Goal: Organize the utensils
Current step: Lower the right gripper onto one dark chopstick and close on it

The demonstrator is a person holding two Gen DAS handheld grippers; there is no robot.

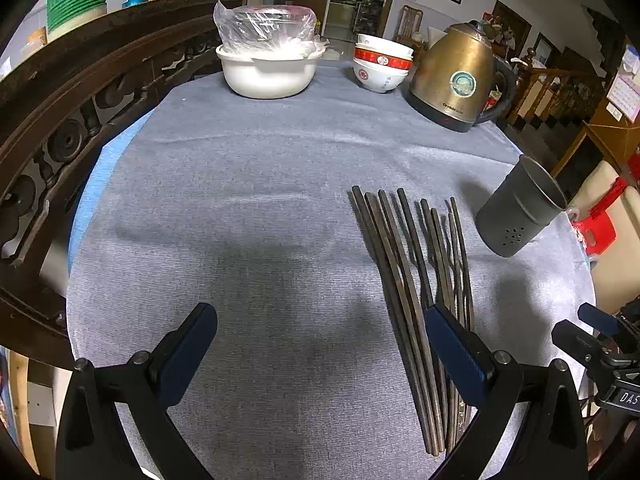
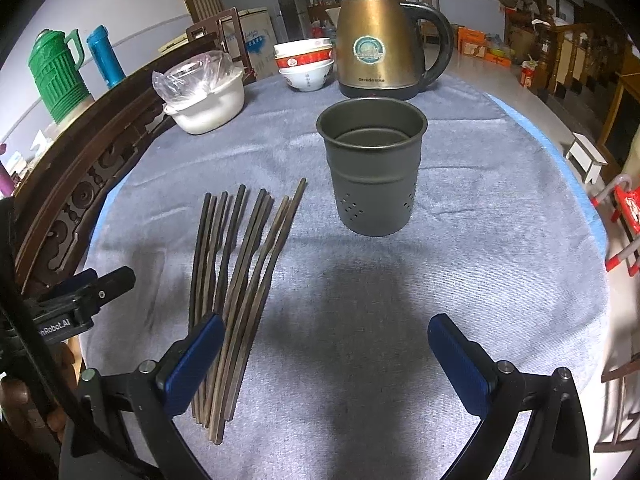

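Several dark wooden chopsticks (image 1: 416,280) lie side by side on the blue-grey cloth, also in the right wrist view (image 2: 236,280). A grey metal utensil holder (image 2: 372,168) stands upright and empty just right of their far ends; it also shows in the left wrist view (image 1: 520,212). My left gripper (image 1: 320,320) is open and empty, hovering left of the chopsticks, its right finger over their near ends. My right gripper (image 2: 326,332) is open and empty, right of the chopsticks and in front of the holder.
A brass kettle (image 2: 380,40), stacked bowls (image 2: 306,64) and a white pot with a plastic bag (image 2: 208,100) stand at the table's far side. A carved wooden rail (image 1: 60,120) runs along the left. The table edge (image 2: 580,184) curves on the right.
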